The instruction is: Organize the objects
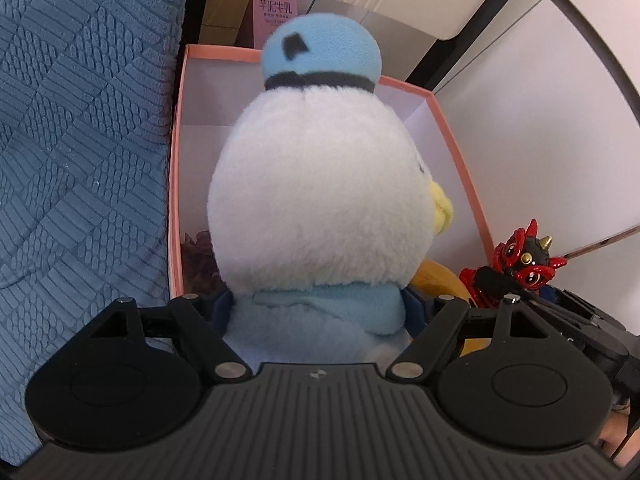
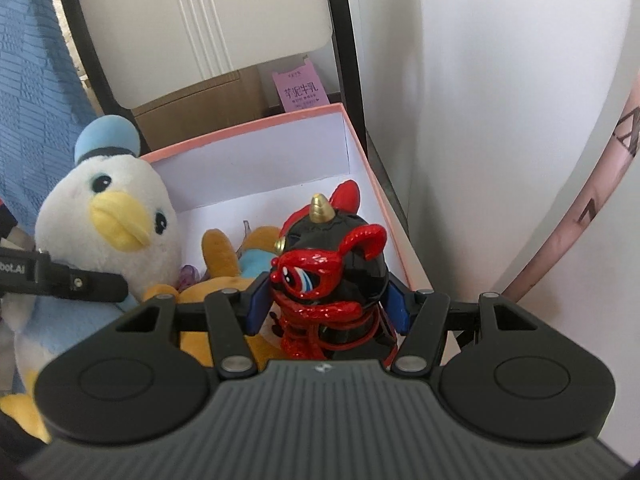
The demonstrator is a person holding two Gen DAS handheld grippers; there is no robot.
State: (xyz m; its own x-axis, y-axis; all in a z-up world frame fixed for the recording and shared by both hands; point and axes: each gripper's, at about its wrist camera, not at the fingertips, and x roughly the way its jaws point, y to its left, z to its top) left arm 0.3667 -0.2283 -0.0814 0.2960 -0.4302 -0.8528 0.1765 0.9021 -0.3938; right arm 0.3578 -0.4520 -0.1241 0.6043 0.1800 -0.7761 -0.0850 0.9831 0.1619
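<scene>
Pink box (image 2: 256,130) floor mostly hidden | left tongs (image 1: 316,308) pinching duck plush (image 1: 316,184) | right tongs (image 2: 326,304) pinching red figurine (image 2: 332,260)

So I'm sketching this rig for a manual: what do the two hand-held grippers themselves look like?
Each hand-held gripper, left and right, has a ribbed dark grey body, two round black discs, black linkage bars with silver pins, and blue finger pads. The left one carries white lettering on its side.

Your left wrist camera looked steeply down, very close behind the plush duck (image 1: 316,184), over the pink-rimmed box (image 1: 452,136). Your right wrist camera faced down into the same box (image 2: 372,184), close behind the red figurine (image 2: 336,276). Both views shared the box, duck (image 2: 104,220) and figurine (image 1: 516,264).
</scene>
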